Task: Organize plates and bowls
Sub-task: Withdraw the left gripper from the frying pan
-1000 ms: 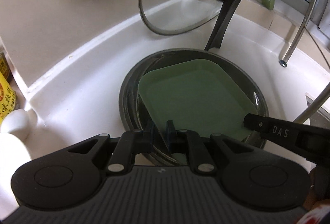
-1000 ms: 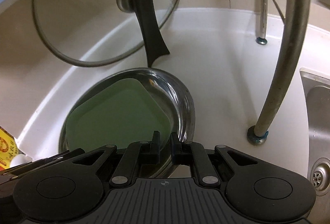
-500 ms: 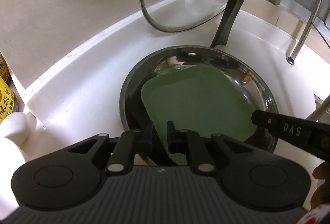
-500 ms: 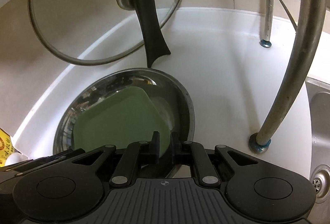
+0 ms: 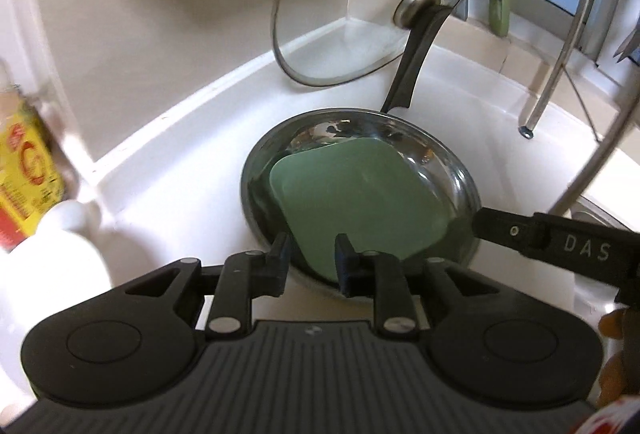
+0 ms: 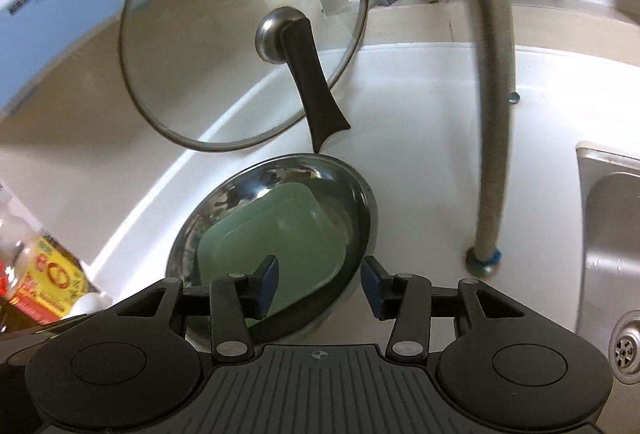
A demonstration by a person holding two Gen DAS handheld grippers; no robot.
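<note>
A steel frying pan (image 5: 440, 162) lies on the white counter in the corner, with a green square plate (image 5: 360, 202) flat inside it. My left gripper (image 5: 310, 258) hovers at the pan's near rim. Its jaws are opening, and the rim shows in the gap without the pads pressing on it. My right gripper (image 6: 320, 278) stands at the right side of the pan (image 6: 240, 194), its jaws opening wide on either side of the rim and clear of it. The plate (image 6: 280, 234) sits beyond its fingers. One right finger (image 5: 520, 230) reaches into the left wrist view.
A glass lid (image 5: 340, 34) leans in the wall corner behind the pan's black handle (image 5: 412, 66). A curved faucet pipe (image 6: 492, 114) rises at the right, next to a steel sink (image 6: 612, 234). A yellow package (image 5: 24, 174) and white bottle (image 5: 52, 254) stand left.
Both grippers' jaws have parted from the pan's rim, the right much wider. Both grippers have pulled back and up, so the pan and plate look farther away.
</note>
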